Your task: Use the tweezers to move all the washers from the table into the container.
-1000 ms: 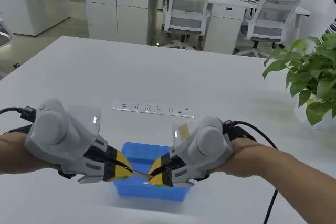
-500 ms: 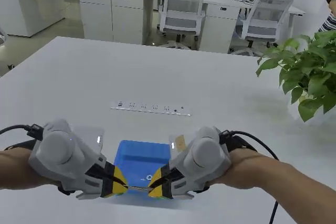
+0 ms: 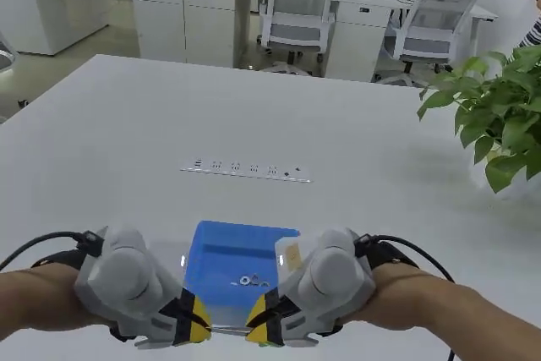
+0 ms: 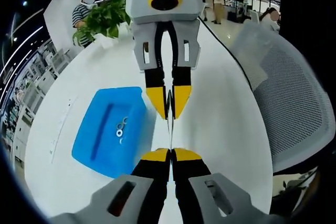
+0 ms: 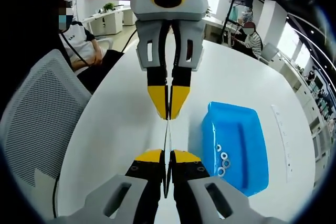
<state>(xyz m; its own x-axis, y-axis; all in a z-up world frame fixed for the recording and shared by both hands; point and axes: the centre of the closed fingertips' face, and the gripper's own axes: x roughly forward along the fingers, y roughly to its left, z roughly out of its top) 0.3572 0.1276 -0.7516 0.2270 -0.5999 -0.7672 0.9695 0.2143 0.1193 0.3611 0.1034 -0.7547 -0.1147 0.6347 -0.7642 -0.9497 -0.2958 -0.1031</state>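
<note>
A blue container (image 3: 221, 251) sits on the white table near me, with several small metal washers (image 3: 249, 280) lying in it. Just in front of its near wall, my left gripper (image 3: 193, 328) and right gripper (image 3: 260, 328) face each other tip to tip. Both are shut on thin metal tweezers (image 3: 226, 330), one at each end. In the left gripper view, the tweezers (image 4: 169, 127) run from my left gripper (image 4: 169, 153) to the right gripper (image 4: 169, 98), with the container (image 4: 100, 135) and washers (image 4: 121, 128) to the left. The right gripper view mirrors this: right gripper (image 5: 168, 156), tweezers (image 5: 168, 129), container (image 5: 247, 145), washers (image 5: 222, 163).
A socket strip (image 3: 245, 170) is set into the table beyond the container. A green plant (image 3: 499, 116) stands at the right edge. Office chairs (image 3: 292, 6) and desks lie past the far edge. A mesh chair (image 4: 294, 108) is close behind me.
Both grippers, with the tweezers between them, have drawn back toward me from over the container to its near side. The washers inside now show.
</note>
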